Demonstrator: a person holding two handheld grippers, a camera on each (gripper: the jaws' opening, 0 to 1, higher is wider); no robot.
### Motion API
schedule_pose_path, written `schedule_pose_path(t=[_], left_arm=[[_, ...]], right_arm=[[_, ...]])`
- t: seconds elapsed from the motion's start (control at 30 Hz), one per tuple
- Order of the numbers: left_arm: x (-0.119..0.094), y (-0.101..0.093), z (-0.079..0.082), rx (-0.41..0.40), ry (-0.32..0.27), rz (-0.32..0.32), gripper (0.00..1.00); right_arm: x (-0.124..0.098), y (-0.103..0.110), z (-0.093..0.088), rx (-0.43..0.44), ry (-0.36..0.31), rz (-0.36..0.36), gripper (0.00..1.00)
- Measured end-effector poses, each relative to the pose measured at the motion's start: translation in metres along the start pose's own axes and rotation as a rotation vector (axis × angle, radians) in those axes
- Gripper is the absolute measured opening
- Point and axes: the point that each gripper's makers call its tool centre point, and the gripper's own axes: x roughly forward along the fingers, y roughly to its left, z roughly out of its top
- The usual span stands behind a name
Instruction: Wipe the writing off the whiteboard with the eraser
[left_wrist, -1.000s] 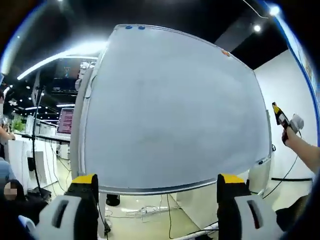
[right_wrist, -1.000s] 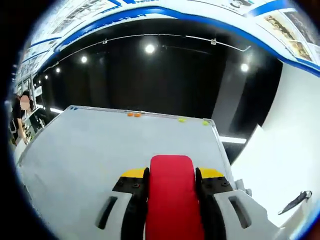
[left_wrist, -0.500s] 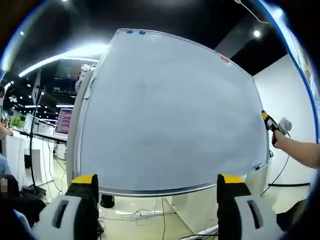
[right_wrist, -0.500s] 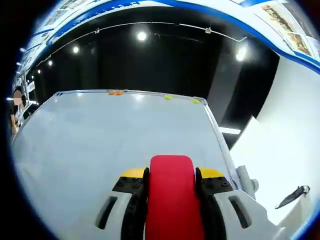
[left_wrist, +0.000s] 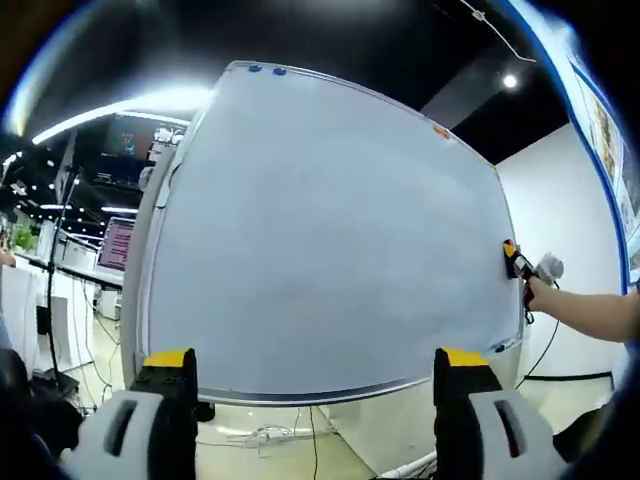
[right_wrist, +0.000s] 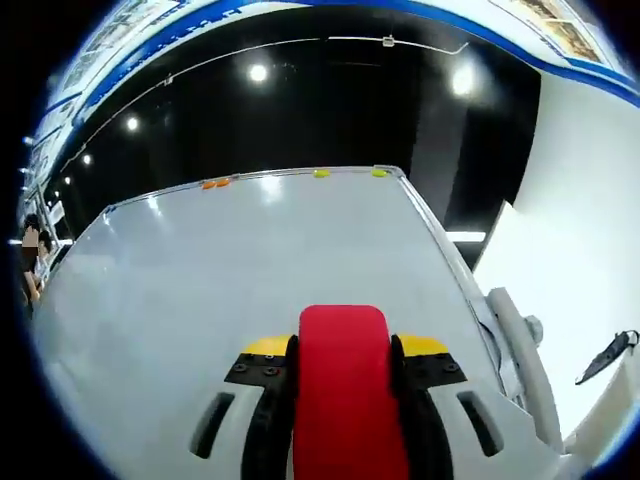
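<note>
Our right tool (right_wrist: 343, 372) gripped the red eraser (right_wrist: 344, 385) between its jaws, close in front of the whiteboard (right_wrist: 250, 270); in the left gripper view it sat at the board's right edge (left_wrist: 513, 262). Our left tool (left_wrist: 315, 385) stood wide and bare, back from the whiteboard (left_wrist: 320, 230), which looked clean.

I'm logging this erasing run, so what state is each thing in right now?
Whiteboard: upright on its stand, surface looks free of writing.
Red eraser: clamped between the right gripper's fingers, close to the board.
Right gripper: shut on the eraser, at the board's right edge.
Left gripper: open, holding nothing, away from the board.
</note>
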Motion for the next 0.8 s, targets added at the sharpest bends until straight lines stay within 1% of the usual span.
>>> schedule_pose_path(t=[0.03,0.13,0.23,0.27,0.33,0.63,0.73,0.8], left_arm=[[0.0,0.004,-0.001,-0.02,-0.009,0.001,0.99],[0.001,0.008,-0.003,-0.033,-0.004,0.0,0.99],[0.003,0.011,-0.002,-0.036,-0.008,0.001,0.99],[0.003,0.01,-0.001,-0.036,-0.007,-0.002,0.99],[0.005,0.006,0.001,-0.029,-0.01,-0.027,0.99],[0.006,0.0,0.001,-0.013,-0.005,-0.046,0.98],[0.005,0.001,0.001,-0.014,-0.004,-0.045,0.98],[0.004,0.002,0.002,-0.011,-0.007,-0.043,0.98]], right_arm=[[0.0,-0.005,-0.003,-0.014,-0.002,0.013,0.4],[0.001,-0.003,-0.003,-0.032,0.003,0.03,0.4],[0.001,-0.001,-0.001,-0.04,0.003,0.041,0.4],[0.001,-0.001,-0.002,-0.043,0.003,0.043,0.4],[0.002,-0.002,-0.004,-0.042,-0.001,0.045,0.4],[0.002,-0.002,-0.003,-0.028,-0.015,0.029,0.41],[0.001,-0.001,-0.002,-0.022,-0.019,0.03,0.43],[-0.001,0.001,0.001,-0.017,-0.02,0.029,0.49]])
